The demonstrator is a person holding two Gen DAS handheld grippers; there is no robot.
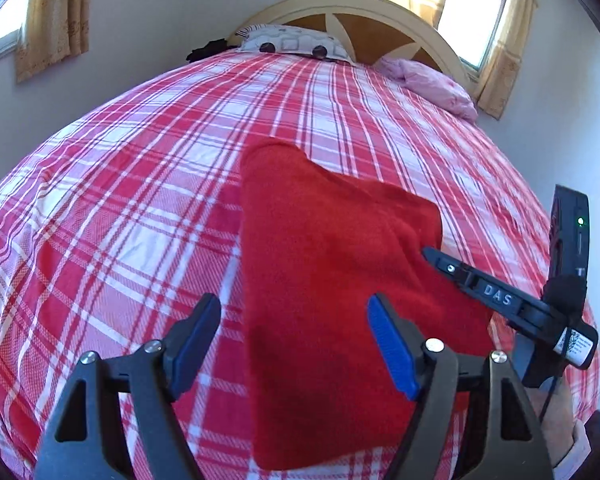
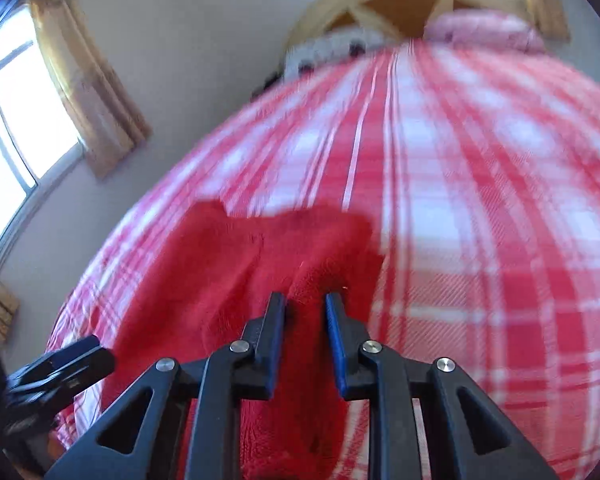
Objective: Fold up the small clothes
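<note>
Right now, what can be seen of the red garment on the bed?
The red garment is plain, fuzzy, fleece-like cloth, lying across the red and white checked bedspread. Its far edge shows a notch between two rounded corners. It looks partly folded, with a raised fold near the right gripper, whose fingers sit close on either side of that fold; a firm pinch is not certain. The left gripper hangs open above its near part.

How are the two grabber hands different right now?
The left hand-held gripper has its jaws spread wide, with the fuzzy red cloth lying loose between them. The right hand-held gripper has its jaws much closer together, with a raised fold of that cloth between them, though whether it is pinched tight is unclear. Both are black with blue pads and work over the red-and-white plaid bedsheet.
</note>
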